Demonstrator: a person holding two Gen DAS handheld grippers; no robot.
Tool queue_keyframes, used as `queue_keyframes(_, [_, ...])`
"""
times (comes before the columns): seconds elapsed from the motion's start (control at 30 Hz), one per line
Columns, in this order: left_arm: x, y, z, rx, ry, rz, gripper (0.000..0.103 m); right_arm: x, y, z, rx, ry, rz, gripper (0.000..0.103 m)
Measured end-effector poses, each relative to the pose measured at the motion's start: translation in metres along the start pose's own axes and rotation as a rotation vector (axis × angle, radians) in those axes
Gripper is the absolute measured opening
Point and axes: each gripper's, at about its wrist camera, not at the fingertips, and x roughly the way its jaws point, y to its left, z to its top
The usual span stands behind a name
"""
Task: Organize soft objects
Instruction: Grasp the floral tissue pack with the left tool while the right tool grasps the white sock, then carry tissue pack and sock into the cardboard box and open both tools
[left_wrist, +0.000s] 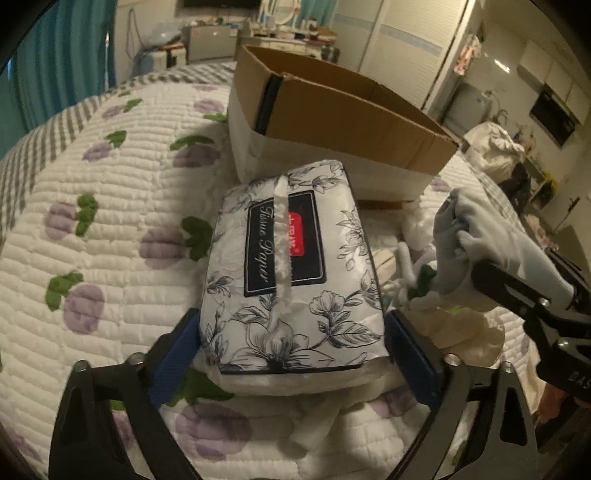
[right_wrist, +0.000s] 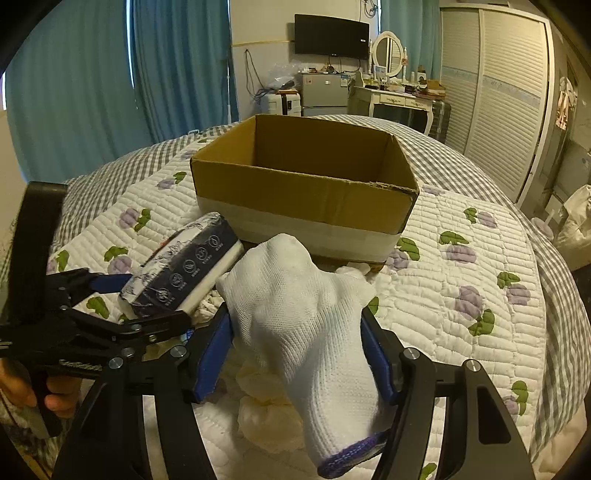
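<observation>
My left gripper is shut on a floral tissue paper pack and holds it above the quilt, just short of the open cardboard box. The pack also shows in the right wrist view, between the left gripper's blue pads. My right gripper is shut on a white knit glove with a purple cuff, held in front of the box. The glove also shows at the right of the left wrist view. The box looks empty.
A crumpled cream cloth or plastic item lies on the flower-print quilt under the glove. More white soft items lie right of the pack. Curtains, a dresser and a wardrobe stand beyond the bed.
</observation>
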Motion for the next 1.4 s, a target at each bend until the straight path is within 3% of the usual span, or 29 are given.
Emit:
queue_keyframes(0.23, [-0.010,-0.004,0.001,0.036,-0.005,-0.002,0.077,-0.011,0.001,0.000,-0.006,-0.016,-0.003,0.065])
queue_keyframes(0.53, [-0.048,-0.019,0.008,0.102,-0.087,0.021,0.076,-0.045,0.001,0.014,-0.014,-0.086,-0.019,0.065])
queue_keyframes(0.7, [-0.076,-0.033,0.017,0.187,-0.169,0.078,0.076,-0.067,-0.001,0.030,-0.014,-0.144,-0.036,0.065])
queue_keyframes(0.87, [-0.095,-0.038,0.040,0.227,-0.225,0.110,0.076,-0.087,-0.005,0.057,-0.024,-0.213,-0.058,0.065])
queue_keyframes(1.07, [-0.109,-0.046,0.090,0.247,-0.300,0.146,0.076,-0.100,-0.015,0.108,-0.025,-0.275,-0.056,0.065])
queue_keyframes(1.23, [-0.099,-0.054,0.140,0.241,-0.334,0.164,0.076,-0.089,-0.024,0.158,-0.025,-0.273,-0.047,0.065])
queue_keyframes(1.4, [-0.072,-0.060,0.168,0.247,-0.368,0.203,0.076,-0.058,-0.041,0.201,0.030,-0.260,-0.040,0.065])
